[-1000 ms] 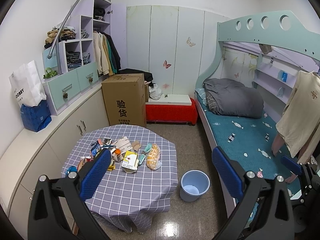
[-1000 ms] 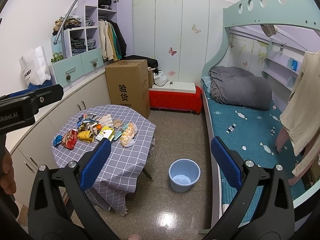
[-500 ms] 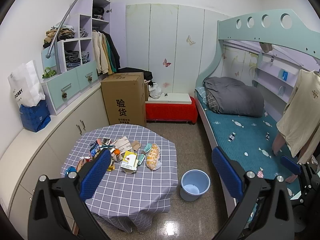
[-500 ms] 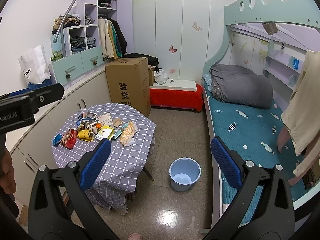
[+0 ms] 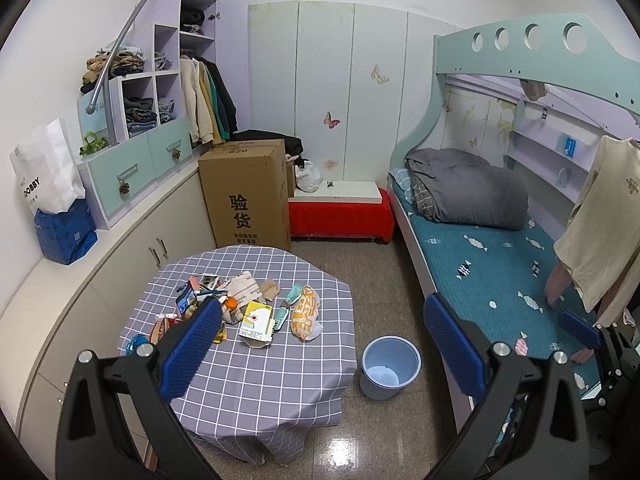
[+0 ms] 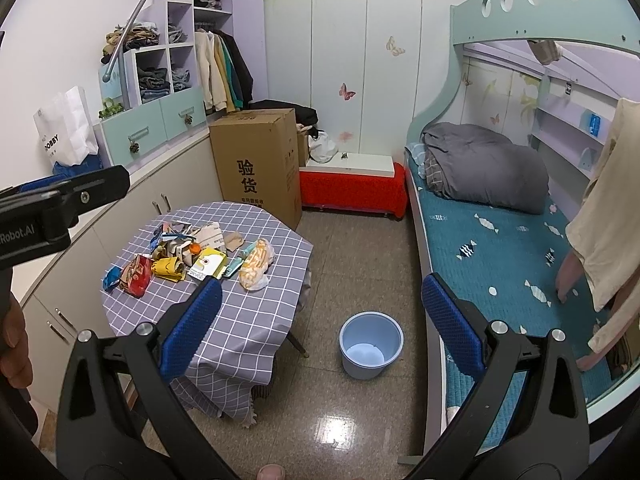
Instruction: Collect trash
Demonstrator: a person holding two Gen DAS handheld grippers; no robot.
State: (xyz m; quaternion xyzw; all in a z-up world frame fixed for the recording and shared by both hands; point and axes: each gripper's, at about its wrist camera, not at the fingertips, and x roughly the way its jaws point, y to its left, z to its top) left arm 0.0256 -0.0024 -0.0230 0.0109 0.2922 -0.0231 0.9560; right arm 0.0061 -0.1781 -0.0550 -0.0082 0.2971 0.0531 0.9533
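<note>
1. Left claw: lower centre of the left wrist view, jaws wide apart, nothing between them; held high, well clear of all items.
2. Right claw: lower centre of the right wrist view, jaws likewise spread, empty.
3. Trash: heap of wrappers, cartons and a bagged orange-yellow snack, centre-left of frame, lying on the checked worktop; untouched as far as visible.
4. Bucket: pale blue, on the floor just right of the worktop, lower centre; apparently empty.
5. Left hand: partly visible at the left edge of the right wrist view, gripping its tool handle.
6. Step in hand, by judgement: approach stage, no piece collected yet.
7. Next move, by judgement: descent of one claw toward an outlying piece such as the bagged snack, closure on a thin crinkly edge, then transfer above the bucket mouth.
</note>
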